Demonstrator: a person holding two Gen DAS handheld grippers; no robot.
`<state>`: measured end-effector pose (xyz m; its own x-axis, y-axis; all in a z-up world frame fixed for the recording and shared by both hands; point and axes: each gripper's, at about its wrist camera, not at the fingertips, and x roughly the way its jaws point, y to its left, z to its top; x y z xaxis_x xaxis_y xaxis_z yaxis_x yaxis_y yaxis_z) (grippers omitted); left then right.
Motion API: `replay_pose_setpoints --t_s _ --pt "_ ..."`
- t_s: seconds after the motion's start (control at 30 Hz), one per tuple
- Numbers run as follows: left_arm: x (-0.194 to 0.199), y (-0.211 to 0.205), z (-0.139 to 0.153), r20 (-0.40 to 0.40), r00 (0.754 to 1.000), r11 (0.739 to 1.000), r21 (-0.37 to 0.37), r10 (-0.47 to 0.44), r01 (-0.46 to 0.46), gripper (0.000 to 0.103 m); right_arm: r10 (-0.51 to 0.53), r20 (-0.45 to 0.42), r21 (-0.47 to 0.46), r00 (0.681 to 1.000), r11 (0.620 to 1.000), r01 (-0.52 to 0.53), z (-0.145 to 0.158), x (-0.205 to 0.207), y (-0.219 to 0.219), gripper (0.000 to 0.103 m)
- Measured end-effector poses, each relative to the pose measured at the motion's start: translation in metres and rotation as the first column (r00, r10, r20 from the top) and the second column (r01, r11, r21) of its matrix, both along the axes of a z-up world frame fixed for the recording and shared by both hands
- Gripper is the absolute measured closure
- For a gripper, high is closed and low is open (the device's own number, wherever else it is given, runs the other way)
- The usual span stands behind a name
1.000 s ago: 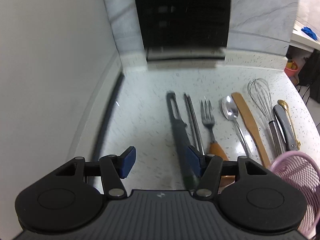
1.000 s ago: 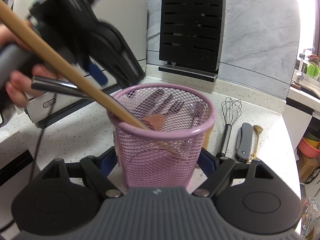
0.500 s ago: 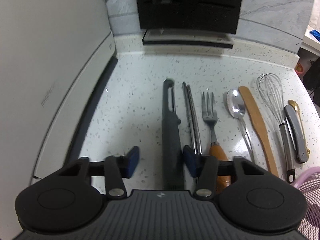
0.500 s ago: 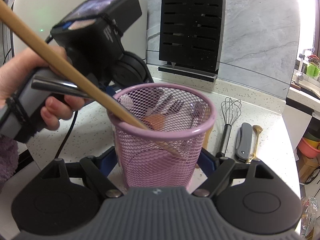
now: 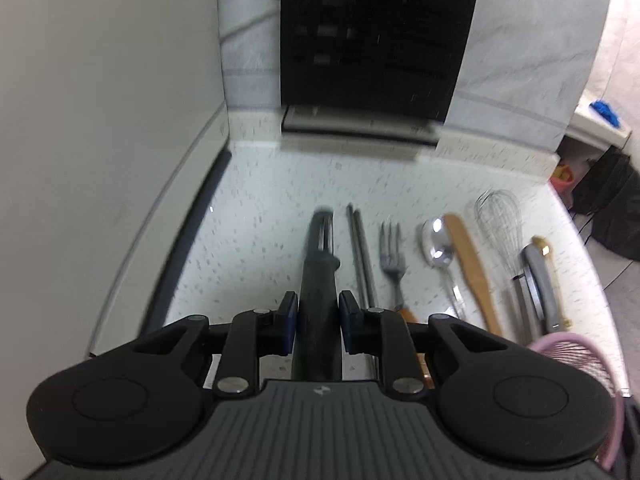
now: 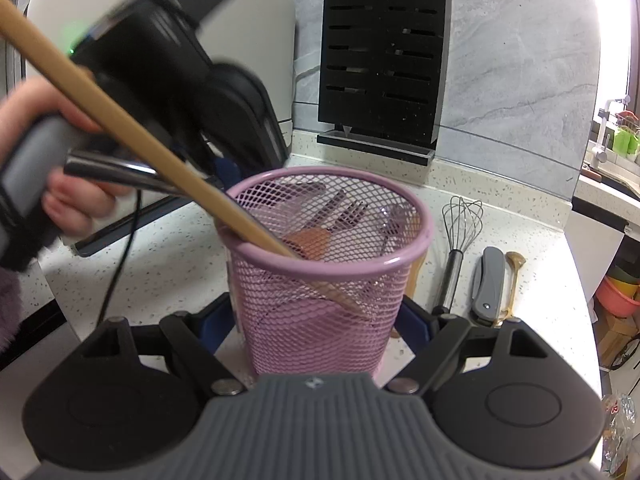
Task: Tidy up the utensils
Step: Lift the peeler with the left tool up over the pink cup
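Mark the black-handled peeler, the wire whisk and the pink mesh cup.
Black-handled peeler (image 5: 318, 280): left wrist view, handle ahead of the tongs.
Wire whisk (image 6: 461, 220): right wrist view, wire loops.
Pink mesh cup (image 6: 320, 320): right wrist view, front wall.

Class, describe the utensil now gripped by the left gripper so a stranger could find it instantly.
Start at the black knife block; below it lies a row of utensils. The black peeler is leftmost, beside the metal chopsticks, the only all-dark one, with a slotted blade.
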<state>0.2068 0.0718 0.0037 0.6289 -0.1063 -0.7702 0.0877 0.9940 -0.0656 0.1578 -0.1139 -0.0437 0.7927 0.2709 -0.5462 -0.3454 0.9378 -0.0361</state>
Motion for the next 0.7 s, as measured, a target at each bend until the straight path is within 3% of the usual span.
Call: replay_pose_setpoints --t_s 0.23,0.27,0.37,0.53,0.6,0.7 --pt "-0.016 0.012 0.035 0.063 0.997 0.997 -0.064 -0.043 0.047 0.081 -0.002 0.002 0.000 1.000 1.000 0.002 0.000 0.000 0.000 0.020" --pt "-0.017 0.013 0.037 0.066 0.997 0.996 -0.077 -0.047 0.052 0.103 -0.003 0.002 0.000 1.000 1.000 0.003 0.000 0.001 0.000 0.020" --pt "-0.014 0.017 0.037 0.042 0.998 0.995 -0.089 -0.048 0.052 0.103 -0.004 0.002 0.000 1.000 1.000 0.004 0.000 0.000 0.000 0.020" --pt "-0.012 0.017 0.012 -0.031 0.997 0.997 -0.040 -0.065 0.063 0.103 -0.004 0.003 -0.003 1.000 1.000 0.004 0.000 0.000 0.001 0.020" --pt "-0.017 0.016 0.005 -0.040 0.996 0.997 -0.023 -0.077 0.077 0.099 -0.002 0.007 -0.014 1.000 1.000 0.002 0.000 -0.002 0.003 0.020" --pt "-0.025 0.016 -0.004 -0.058 0.993 0.994 0.033 -0.101 0.103 0.067 -0.003 0.009 -0.020 1.000 1.000 0.003 -0.001 -0.003 0.004 0.021"
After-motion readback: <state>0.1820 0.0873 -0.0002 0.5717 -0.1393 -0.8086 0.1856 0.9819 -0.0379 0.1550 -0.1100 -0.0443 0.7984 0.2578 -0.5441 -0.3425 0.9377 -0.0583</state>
